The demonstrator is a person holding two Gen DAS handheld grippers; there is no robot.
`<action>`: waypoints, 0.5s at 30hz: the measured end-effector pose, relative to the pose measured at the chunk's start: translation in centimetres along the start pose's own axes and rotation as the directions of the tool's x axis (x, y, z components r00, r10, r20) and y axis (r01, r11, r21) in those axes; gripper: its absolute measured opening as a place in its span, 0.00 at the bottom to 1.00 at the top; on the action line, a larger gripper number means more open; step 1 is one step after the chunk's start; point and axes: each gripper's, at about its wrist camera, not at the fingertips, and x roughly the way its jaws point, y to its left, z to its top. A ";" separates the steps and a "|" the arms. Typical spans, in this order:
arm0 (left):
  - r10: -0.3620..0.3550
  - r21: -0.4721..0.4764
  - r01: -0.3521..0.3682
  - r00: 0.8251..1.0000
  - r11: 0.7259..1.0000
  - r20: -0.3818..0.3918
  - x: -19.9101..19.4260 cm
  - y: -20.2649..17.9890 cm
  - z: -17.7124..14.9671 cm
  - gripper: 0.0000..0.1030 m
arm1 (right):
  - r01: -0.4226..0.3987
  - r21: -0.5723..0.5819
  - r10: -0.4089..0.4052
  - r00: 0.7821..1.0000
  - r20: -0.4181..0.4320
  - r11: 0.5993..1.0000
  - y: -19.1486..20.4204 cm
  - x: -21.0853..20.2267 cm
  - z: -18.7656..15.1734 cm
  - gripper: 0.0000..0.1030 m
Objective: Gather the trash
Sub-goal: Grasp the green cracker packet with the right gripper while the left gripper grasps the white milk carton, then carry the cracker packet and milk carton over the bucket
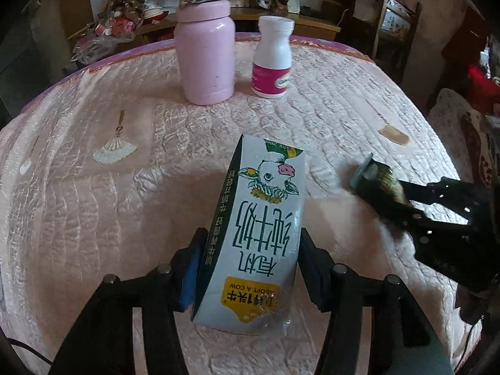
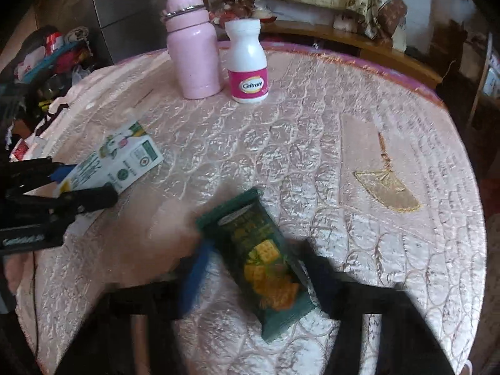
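A white and green milk carton (image 1: 256,234) with a cow picture lies between my left gripper's (image 1: 250,250) fingers, which are closed against its sides. It also shows in the right wrist view (image 2: 115,162), with the left gripper (image 2: 78,184) on it. A dark green cracker packet (image 2: 262,256) sits between my right gripper's (image 2: 250,265) fingers, which are shut on it; this view is blurred. In the left wrist view the right gripper (image 1: 384,193) holds the packet (image 1: 372,178) just above the cloth.
A pink flask (image 1: 204,40) and a white Caltrate bottle (image 1: 272,59) stand at the far side of the round table with its pink quilted cloth (image 1: 125,203). Chairs, bags and clutter surround the table.
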 end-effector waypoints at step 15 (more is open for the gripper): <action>-0.068 0.062 0.065 0.997 0.996 0.045 -3.9 -4.4 -4.1 0.56 | 0.021 0.223 -0.040 0.996 0.084 0.975 2.0 -7.5 -6.7 0.28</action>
